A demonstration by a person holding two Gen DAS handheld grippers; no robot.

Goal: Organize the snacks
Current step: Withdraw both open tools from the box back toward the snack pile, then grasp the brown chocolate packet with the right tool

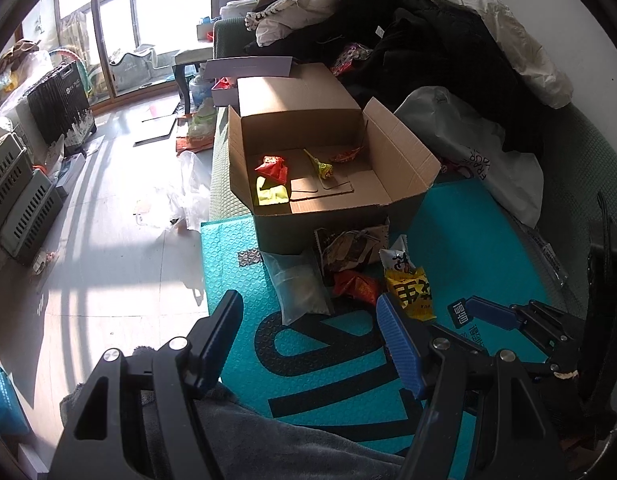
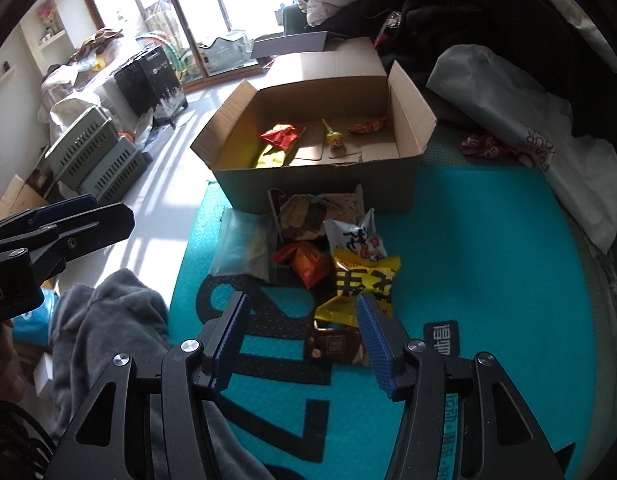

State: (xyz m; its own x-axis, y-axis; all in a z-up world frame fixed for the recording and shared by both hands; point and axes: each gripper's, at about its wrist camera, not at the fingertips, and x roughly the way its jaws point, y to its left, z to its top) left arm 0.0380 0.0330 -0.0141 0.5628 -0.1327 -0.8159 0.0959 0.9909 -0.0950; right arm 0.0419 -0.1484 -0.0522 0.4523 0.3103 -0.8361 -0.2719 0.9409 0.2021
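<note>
The right gripper point(image 2: 298, 338), its ribbed blue pads released and empty, hangs over a crinkly yellow foil snack packet point(image 2: 362, 286) at its twelve o'clock. The left gripper point(image 1: 308, 338) is likewise released, empty above the dimpled teal bubble mailer point(image 1: 460, 240). I judge a pick to be starting: the next move calls for closing on that slippery packet. Beyond it lie a red pouch point(image 2: 308, 266) and a clear plastic bag point(image 2: 244, 246); farther still, the open corrugated cardboard box point(image 2: 408, 96) holds several snacks already.
</note>
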